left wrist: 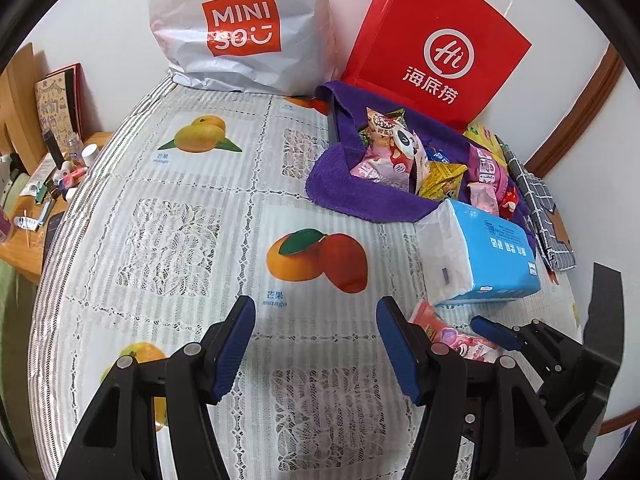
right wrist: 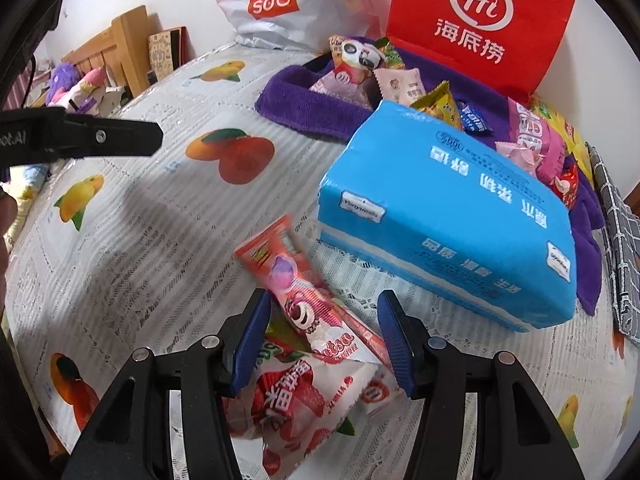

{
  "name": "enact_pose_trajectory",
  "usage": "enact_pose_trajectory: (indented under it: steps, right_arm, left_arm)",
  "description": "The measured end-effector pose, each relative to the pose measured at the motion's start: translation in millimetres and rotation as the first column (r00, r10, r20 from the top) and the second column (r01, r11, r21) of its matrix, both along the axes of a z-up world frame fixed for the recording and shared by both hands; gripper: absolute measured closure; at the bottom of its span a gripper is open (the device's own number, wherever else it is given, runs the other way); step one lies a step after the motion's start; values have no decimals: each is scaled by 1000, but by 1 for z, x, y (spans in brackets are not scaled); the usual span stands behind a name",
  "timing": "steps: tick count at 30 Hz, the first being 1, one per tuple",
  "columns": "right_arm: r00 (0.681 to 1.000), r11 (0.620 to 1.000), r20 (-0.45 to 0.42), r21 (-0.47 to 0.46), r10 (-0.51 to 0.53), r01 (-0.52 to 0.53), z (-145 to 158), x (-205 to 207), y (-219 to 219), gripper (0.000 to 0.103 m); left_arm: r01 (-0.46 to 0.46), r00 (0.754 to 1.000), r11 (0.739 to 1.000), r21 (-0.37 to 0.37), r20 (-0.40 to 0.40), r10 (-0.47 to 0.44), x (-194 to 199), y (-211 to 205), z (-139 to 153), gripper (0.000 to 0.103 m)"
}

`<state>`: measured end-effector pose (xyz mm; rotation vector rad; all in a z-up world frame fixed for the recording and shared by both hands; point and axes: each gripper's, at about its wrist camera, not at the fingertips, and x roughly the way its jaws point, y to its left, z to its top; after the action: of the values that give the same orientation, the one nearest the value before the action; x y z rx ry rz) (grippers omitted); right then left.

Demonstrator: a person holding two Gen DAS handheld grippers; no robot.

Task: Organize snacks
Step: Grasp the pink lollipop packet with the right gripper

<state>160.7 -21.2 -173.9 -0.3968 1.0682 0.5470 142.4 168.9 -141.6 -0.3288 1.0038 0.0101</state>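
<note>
1. Left wrist view: the left gripper [left wrist: 316, 338] hangs over the counter [left wrist: 180, 208], which has a lace cloth with printed fruit. Its jaws stand apart and nothing is between them; below them is only the cloth.
2. Same view: behind and to the right lies a purple towel [left wrist: 340, 188] with a pile of snack packets [left wrist: 400, 152] on it. A blue tissue pack [left wrist: 492, 252] lies just in front of the towel.
3. Same view: at the back stand a white shopping bag [left wrist: 240, 28] and a red paper bag [left wrist: 436, 44], against the wall. The right gripper [left wrist: 496, 330] is seen at the lower right, with a pink snack packet [left wrist: 444, 330] under it.
4. Right wrist view: the right gripper [right wrist: 326, 338] points down over two packets on the counter [right wrist: 140, 220]. The long pink snack packet [right wrist: 316, 304] lies slanted between its jaws, on top of a strawberry snack packet [right wrist: 296, 396]. The jaws are apart; the left pad seems close to the packet, but I cannot tell if it presses on it.
5. Same view: the blue tissue pack [right wrist: 448, 216] lies just beside these packets, to the right. Behind it are the purple towel [right wrist: 296, 100] and the pile of snack packets [right wrist: 376, 68].
6. Same view: part of the left gripper [right wrist: 80, 138] enters from the left edge.
</note>
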Motion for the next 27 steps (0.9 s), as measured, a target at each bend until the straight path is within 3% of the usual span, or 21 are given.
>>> enact_pose_trajectory:
  steps: [4,9,15,27]
  right_arm:
    - [1000,1000,-22,24,-13,14,-2,4,-4,49]
    - [1000,999,-10,33,-3,3,0,3,-3,67]
    - [999,998,21,46,44,-45,6,-5,3,82]
    - [996,995,82,91,43,-51,28,-9,2,83]
  left_arm:
    - [-2,1000,1000,0,-1,2,0,1,-1,42]
    - [-3,1000,1000,-2,-6,3,1,1,-3,42]
    - [-7,1000,1000,1,-9,7,1,0,-2,42]
    - [-37,999,999,-8,3,37,-5,7,5,42]
